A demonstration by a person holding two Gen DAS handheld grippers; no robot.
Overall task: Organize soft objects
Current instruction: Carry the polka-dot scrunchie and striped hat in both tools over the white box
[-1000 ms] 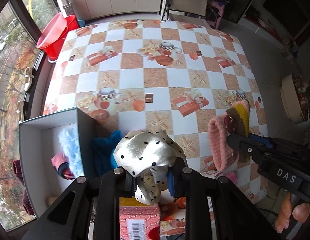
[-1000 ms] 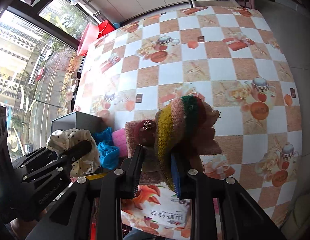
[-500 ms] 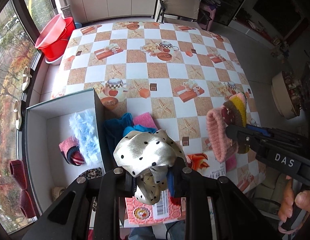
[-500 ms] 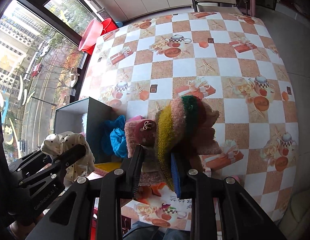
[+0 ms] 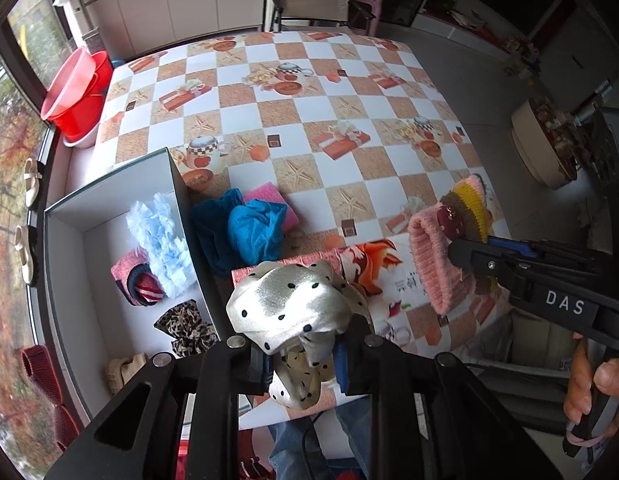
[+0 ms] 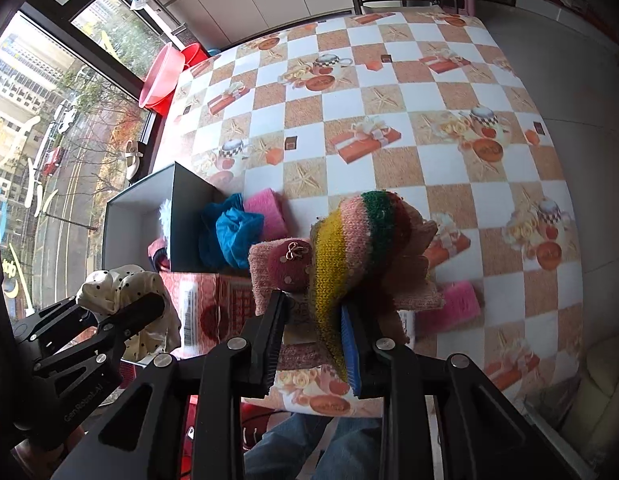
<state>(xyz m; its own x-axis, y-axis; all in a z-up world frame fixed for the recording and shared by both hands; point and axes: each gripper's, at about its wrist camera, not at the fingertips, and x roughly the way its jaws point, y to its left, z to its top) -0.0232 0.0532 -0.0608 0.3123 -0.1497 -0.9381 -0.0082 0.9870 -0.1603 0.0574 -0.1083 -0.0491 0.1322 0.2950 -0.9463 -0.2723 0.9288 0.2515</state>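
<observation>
Dotted scrunchie (image 5: 289, 312) in left tool (image 5: 305, 360)

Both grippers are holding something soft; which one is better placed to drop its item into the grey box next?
Probably left. The left gripper, shut on the polka-dot scrunchie, hangs right beside the grey box. The right gripper, holding the knitted hat, is farther off, past the blue cloth.

White letters "DAS" mark the right gripper (image 5: 475, 258) at three o'clock in the left wrist view; "GenRobot.AI" runs along the left gripper (image 6: 149, 306) at eight o'clock in the right view.
</observation>
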